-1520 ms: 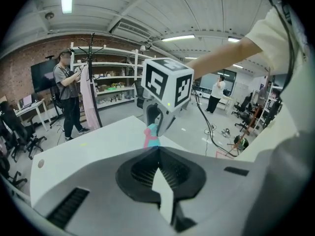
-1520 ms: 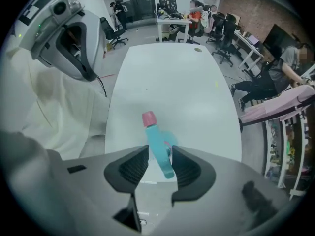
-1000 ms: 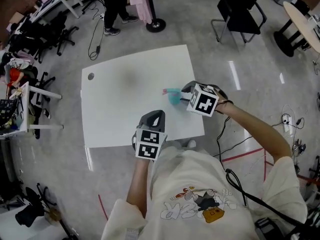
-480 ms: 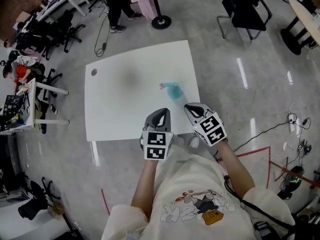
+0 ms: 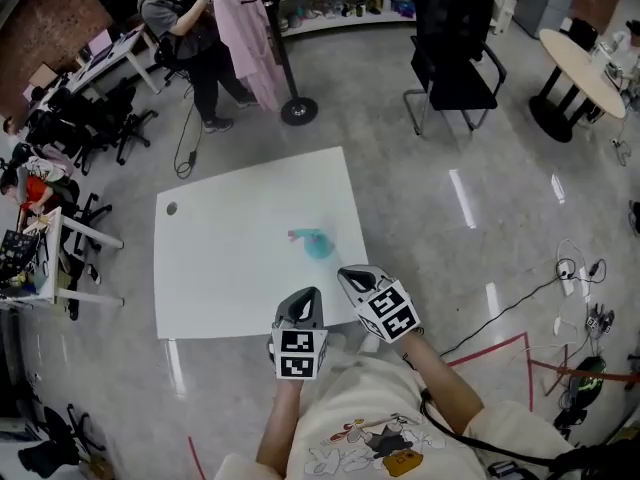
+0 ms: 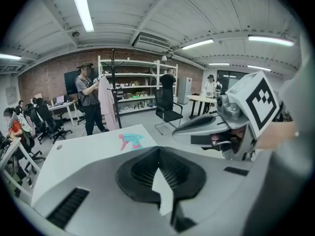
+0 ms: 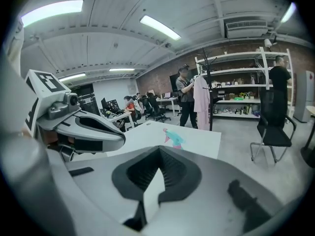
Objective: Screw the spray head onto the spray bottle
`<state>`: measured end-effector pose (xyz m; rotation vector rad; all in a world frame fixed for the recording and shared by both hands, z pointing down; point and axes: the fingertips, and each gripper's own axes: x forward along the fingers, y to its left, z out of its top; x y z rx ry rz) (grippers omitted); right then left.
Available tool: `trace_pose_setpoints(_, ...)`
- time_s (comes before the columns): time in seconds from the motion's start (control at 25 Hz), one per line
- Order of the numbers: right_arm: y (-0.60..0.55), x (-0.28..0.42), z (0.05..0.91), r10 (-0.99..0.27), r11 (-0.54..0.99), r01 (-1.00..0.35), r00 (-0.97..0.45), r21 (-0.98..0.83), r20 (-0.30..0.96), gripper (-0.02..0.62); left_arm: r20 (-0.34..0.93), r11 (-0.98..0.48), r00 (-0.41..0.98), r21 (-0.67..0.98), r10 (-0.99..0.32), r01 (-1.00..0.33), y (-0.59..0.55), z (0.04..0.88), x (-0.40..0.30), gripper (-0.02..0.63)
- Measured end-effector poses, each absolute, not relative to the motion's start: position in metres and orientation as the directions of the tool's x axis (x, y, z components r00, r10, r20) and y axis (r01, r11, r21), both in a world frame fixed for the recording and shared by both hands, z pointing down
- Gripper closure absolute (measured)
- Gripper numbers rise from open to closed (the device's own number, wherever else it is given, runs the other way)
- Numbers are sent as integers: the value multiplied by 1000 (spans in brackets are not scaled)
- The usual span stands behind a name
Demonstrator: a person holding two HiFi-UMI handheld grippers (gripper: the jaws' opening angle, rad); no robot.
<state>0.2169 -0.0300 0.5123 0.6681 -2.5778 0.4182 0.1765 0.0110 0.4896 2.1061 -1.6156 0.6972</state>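
A teal spray bottle (image 5: 317, 244) with a pink trigger stands alone on the white table (image 5: 220, 268), right of its middle. Its spray head sits on top. Both grippers hang side by side over the table's near edge, short of the bottle. My left gripper (image 5: 308, 296) is shut and empty. My right gripper (image 5: 347, 272) is shut too, with nothing in it. In the left gripper view the bottle (image 6: 130, 140) lies ahead beyond the shut jaws (image 6: 158, 150), with the right gripper (image 6: 216, 126) beside. In the right gripper view the bottle (image 7: 174, 137) is ahead and the left gripper (image 7: 81, 127) is at the left.
A black chair (image 5: 450, 68) stands beyond the table's far right corner. A coat stand (image 5: 285, 78) with a pink garment and a person (image 5: 185, 28) are at the back left. Cables and red floor tape (image 5: 500, 343) lie to the right.
My right gripper has drawn back from the bottle to the near table edge and rolled. The bottle stays on the table. The left gripper has shifted a little; the view has tilted up.
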Motion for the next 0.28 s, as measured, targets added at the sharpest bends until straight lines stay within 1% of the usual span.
trace_pose_setpoints(0.28,-26,221,504,-396,838,-522,-783,-160,480,591,590,-267,218,4,-778,-964,7,481,188,600)
